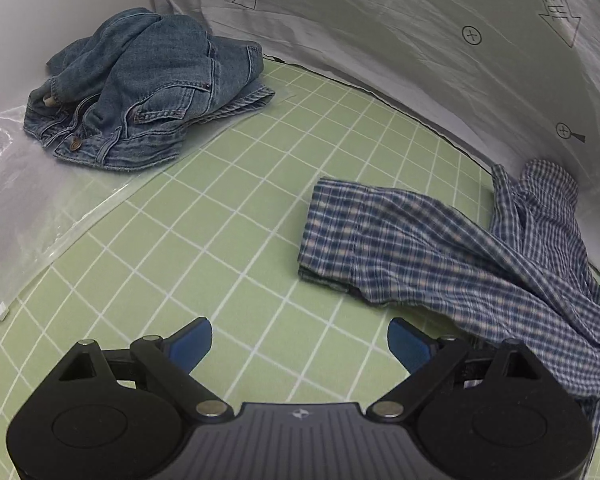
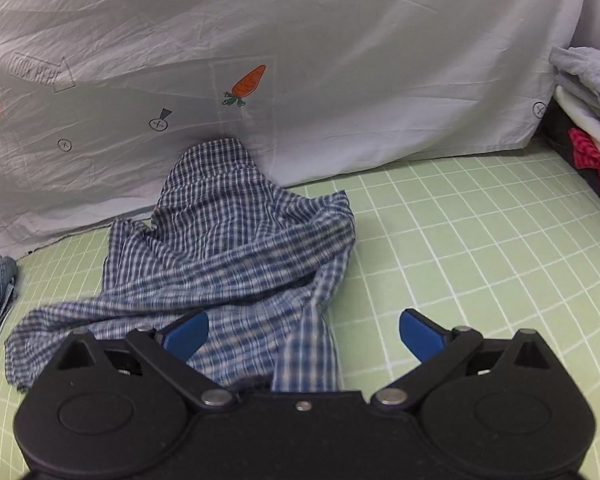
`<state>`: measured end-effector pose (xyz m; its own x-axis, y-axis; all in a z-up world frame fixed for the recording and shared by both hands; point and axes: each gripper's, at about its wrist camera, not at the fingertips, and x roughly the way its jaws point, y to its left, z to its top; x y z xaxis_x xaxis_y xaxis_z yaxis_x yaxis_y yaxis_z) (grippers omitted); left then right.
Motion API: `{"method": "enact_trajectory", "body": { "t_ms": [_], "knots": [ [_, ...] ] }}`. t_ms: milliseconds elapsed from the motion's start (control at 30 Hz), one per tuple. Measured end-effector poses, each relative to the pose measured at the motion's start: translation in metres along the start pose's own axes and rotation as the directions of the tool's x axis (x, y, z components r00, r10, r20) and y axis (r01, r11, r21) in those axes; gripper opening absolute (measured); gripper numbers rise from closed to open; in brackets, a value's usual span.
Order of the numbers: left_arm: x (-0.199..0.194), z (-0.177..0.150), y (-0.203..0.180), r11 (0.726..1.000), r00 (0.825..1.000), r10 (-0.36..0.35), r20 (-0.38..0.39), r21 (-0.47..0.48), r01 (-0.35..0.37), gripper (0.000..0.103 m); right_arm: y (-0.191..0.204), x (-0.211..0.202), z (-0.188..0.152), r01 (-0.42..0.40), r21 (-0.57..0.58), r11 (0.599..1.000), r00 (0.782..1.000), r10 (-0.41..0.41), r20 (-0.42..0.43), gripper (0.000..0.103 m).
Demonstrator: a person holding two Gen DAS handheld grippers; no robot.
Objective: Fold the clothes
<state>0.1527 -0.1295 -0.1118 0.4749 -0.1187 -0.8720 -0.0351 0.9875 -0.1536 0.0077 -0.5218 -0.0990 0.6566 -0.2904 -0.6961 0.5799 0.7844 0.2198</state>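
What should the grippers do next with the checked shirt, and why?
Probably bring the right gripper down to pinch an edge of the checked shirt. Both it and the left gripper are open and empty, and the shirt lies crumpled on the green mat.

Blue checked shirt [image 2: 228, 248] lies crumpled, unfolded, on the green mat [image 2: 460, 240].

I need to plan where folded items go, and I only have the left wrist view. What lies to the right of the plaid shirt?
Observer: A stack of folded clothes at the mat's right edge, grey on top, red checked fabric lower.
Operator: Is the mat between the shirt and that stack occupied?
Observer: No, only bare green grid mat shows there.
Operator: Are the right tongs holding the shirt?
Observer: No. The right tongs are open above the plaid shirt, pads off the cloth.
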Motion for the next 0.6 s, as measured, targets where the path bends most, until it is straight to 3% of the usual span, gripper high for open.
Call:
{"method": "enact_trajectory", "body": {
  "t_ms": [167, 367, 433, 467, 500, 533, 600],
  "knots": [
    [0.046, 0.037, -0.007, 1.0, 1.0, 0.014, -0.021, 0.012, -0.014, 0.092, 0.006, 0.055, 0.03, -0.046, 0.134, 0.99, 0.997, 0.054, -0.056, 0.072],
    [0.071, 0.043, -0.01, 1.0, 0.999, -0.022, -0.025, 0.009, 0.022, 0.07, 0.002, 0.097, 0.034, -0.014, 0.258, 0.966, 0.987, 0.055, -0.154, 0.049],
    [0.071, 0.041, -0.012, 0.999, 0.999, -0.034, -0.001, 0.019, 0.034, 0.056, -0.001, 0.099, 0.036, -0.033, 0.261, 0.965, 0.986, 0.074, -0.151, 0.045],
    [0.071, 0.04, -0.014, 0.999, 0.999, -0.041, 0.011, 0.025, 0.04, 0.045, -0.001, 0.1, 0.037, -0.04, 0.25, 0.968, 0.986, 0.079, -0.146, 0.04],
    [0.071, 0.04, -0.014, 0.999, 0.999, -0.044, 0.017, 0.027, 0.043, 0.03, -0.001, 0.1, 0.039, -0.04, 0.234, 0.971, 0.986, 0.076, -0.145, 0.032],
    [0.071, 0.039, -0.015, 0.999, 0.999, -0.045, 0.021, 0.029, 0.045, 0.023, -0.002, 0.1, 0.04, -0.041, 0.227, 0.973, 0.986, 0.076, -0.147, 0.027],
    [0.071, 0.037, -0.015, 0.998, 0.998, -0.052, 0.031, 0.028, 0.051, 0.012, -0.006, 0.1, 0.043, -0.052, 0.23, 0.972, 0.986, 0.087, -0.145, 0.007]
  ]
}}
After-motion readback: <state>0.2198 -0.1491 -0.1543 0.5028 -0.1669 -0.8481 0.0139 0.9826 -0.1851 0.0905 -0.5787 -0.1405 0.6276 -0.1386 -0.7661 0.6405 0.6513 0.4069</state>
